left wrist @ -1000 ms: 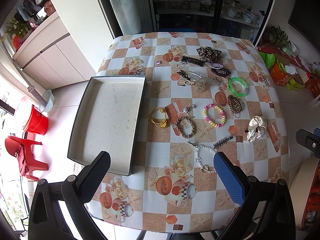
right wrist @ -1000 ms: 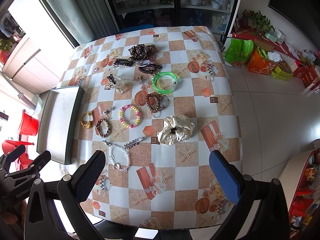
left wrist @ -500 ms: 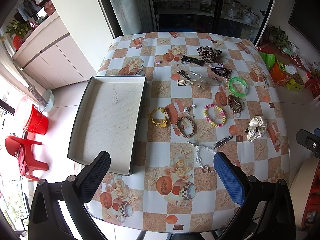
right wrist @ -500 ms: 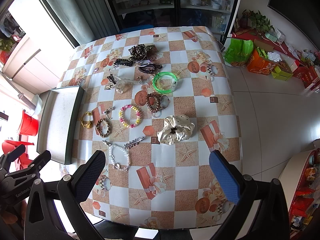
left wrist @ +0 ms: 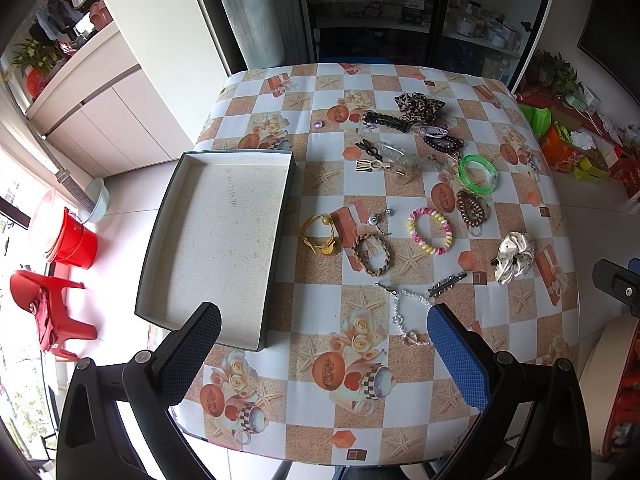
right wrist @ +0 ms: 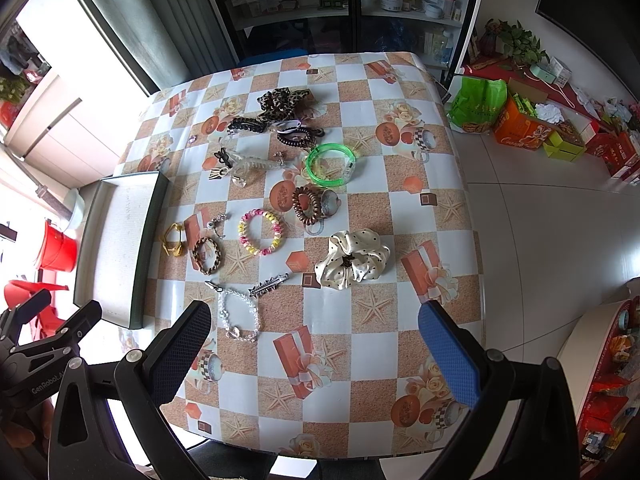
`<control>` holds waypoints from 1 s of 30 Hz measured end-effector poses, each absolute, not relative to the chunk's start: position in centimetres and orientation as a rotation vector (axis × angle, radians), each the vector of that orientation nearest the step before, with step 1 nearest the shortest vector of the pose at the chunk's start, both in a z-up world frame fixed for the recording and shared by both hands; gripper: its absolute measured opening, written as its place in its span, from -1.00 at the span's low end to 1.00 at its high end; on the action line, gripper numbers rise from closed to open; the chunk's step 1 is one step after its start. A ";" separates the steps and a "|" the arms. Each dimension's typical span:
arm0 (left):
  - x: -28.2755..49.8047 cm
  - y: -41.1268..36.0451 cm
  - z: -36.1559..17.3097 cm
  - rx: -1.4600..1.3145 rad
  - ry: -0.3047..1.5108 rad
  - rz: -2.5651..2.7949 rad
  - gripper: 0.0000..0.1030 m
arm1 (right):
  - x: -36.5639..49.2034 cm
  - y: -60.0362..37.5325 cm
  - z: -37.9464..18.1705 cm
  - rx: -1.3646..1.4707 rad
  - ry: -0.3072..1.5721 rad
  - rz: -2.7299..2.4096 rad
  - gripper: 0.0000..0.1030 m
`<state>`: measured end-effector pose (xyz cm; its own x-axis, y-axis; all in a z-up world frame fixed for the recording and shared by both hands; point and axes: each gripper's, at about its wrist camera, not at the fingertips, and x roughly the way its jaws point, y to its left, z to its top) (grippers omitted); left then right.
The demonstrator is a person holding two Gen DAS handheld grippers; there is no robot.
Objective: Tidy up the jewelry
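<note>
The left gripper (left wrist: pixel 322 354) hangs above the near edge of the table (left wrist: pixel 320 308) with its jaws spread wide and nothing between them. One finger sits over the near corner of the tray (left wrist: pixel 158 236), the other just beside the clear bead bracelet (left wrist: pixel 408 316). The right gripper (right wrist: pixel 314 346) is likewise released and holds nothing; in its own view the bead bracelet lies just past its left finger.

The tray — a shallow dark-rimmed box with a pale floor — rests at the table's left edge, partly overhanging it, and holds no jewelry. All the pieces lie loose on the checked tablecloth to its right. Nearest the tray are a yellow hair tie (left wrist: pixel 318 234) and a brown braided bracelet (left wrist: pixel 372 254), close together. Beside them sits a pink-and-yellow beaded bracelet (left wrist: pixel 430 232), and a small silver hair clip (left wrist: pixel 447 285) lies just beyond the bead bracelet. A cream polka-dot scrunchie (right wrist: pixel 352 260) sits toward the right side, well apart from the tray. Farther back are a brown coil hair tie (right wrist: pixel 306 205), a green bangle (right wrist: pixel 330 165), a clear claw clip (right wrist: pixel 250 168) and — farthest of all — a leopard-print scrunchie (right wrist: pixel 282 102).
</note>
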<state>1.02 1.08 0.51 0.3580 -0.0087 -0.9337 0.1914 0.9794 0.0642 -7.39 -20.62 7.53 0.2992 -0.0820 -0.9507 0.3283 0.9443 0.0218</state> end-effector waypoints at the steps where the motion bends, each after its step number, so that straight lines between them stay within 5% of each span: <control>1: 1.0 1.1 0.5 0.173 1.200 -0.130 1.00 | -7.5 -20.7 7.5 0.228 1.240 -0.275 1.00; 30: 0.8 1.5 -1.0 0.176 1.226 -0.137 1.00 | -7.9 -21.0 6.9 0.235 1.259 -0.275 1.00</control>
<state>0.78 1.46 -0.96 0.3325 -0.0098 -0.9431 0.1987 0.9782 0.0599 -7.89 -21.04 6.92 0.2822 -0.0750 -0.9564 0.3309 0.9434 0.0237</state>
